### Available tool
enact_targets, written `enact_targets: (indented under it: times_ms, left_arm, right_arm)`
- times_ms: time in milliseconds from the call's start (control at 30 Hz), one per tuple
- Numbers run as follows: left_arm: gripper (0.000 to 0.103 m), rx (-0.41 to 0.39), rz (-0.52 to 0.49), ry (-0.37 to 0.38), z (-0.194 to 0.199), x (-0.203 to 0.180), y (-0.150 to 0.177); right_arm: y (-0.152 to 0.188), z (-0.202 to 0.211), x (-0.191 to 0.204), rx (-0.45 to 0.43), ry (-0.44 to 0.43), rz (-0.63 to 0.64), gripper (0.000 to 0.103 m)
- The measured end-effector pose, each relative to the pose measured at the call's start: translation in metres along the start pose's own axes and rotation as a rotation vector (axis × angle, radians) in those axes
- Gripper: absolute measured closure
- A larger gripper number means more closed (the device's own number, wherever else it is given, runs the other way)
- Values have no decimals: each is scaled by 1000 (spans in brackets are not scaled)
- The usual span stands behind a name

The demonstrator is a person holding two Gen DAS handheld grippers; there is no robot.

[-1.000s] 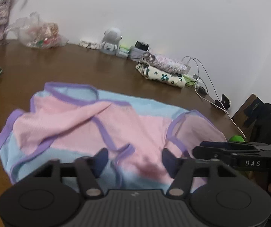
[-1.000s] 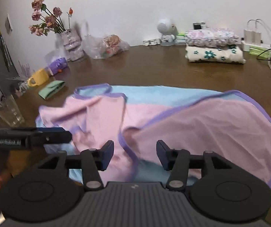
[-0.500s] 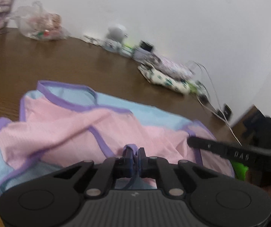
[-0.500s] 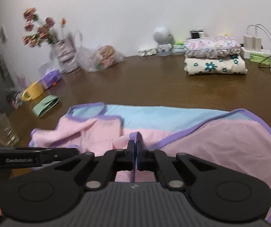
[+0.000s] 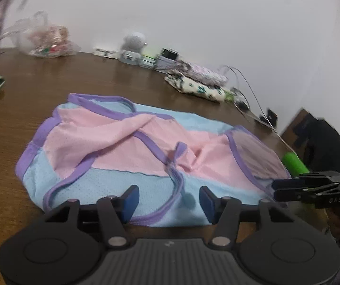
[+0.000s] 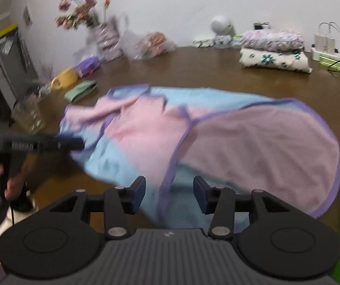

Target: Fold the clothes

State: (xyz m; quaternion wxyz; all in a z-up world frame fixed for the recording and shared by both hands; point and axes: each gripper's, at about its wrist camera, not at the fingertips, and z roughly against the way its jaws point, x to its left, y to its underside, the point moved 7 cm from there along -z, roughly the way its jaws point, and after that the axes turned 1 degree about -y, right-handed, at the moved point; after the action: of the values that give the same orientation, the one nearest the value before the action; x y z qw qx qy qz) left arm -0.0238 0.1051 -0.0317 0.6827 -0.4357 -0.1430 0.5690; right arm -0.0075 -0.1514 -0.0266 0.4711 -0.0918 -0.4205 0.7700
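Observation:
A pink and light-blue garment with purple trim point(image 5: 132, 152) lies rumpled on the brown wooden table point(image 5: 39, 90); it also shows in the right wrist view point(image 6: 193, 137). My left gripper point(image 5: 168, 199) is open and empty, just short of the garment's near blue hem. My right gripper point(image 6: 169, 191) is open and empty over the near edge, above a purple-trimmed fold. The right gripper shows side-on in the left wrist view point(image 5: 312, 187); the left gripper shows in the right wrist view point(image 6: 39, 143).
Folded floral clothes point(image 6: 274, 52) are stacked at the back with a white figurine point(image 5: 133, 47), chargers and cables point(image 6: 328, 49). A plastic bag point(image 5: 46, 40), flower vase point(image 6: 105, 35), yellow mug point(image 6: 66, 79), glass point(image 6: 28, 116) and green cloth point(image 6: 82, 90) stand left. A green object point(image 5: 294, 163) lies right.
Both grippers were open, shut on the garment's purple-trimmed fold half a second ago, and have now opened and drawn back. The fold lies dropped on the pink panel.

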Motion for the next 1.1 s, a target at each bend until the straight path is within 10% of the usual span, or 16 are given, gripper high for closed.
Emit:
enact_targets:
  times_ms: [67, 133, 267, 400, 500, 733, 867, 1100]
  left_arm:
    - [103, 22, -90, -20, -3, -5, 4]
    - [102, 33, -124, -28, 1, -2, 8]
    - [101, 51, -102, -37, 18, 10, 15]
    - [81, 39, 17, -7, 30, 12, -2]
    - [55, -10, 64, 10, 22, 6, -41]
    - [51, 2, 2, -244, -45, 30, -128]
    - [50, 170, 147, -211, -89, 58, -135]
    - [52, 213, 122, -153, -130, 42, -135]
  right_arm:
    - [8, -4, 5, 2, 19, 7, 73]
    - [11, -5, 6, -1, 78, 22, 97]
    - [20, 11, 5, 68, 94, 10, 97]
    - [16, 23, 2, 73, 72, -22, 90]
    - [-21, 26, -8, -21, 59, -76, 60]
    - [-87, -54, -49, 23, 92, -256, 58]
    - [-94, -83, -68, 49, 127, -332, 58]
    - [-98, -94, -65, 18, 175, -266, 59]
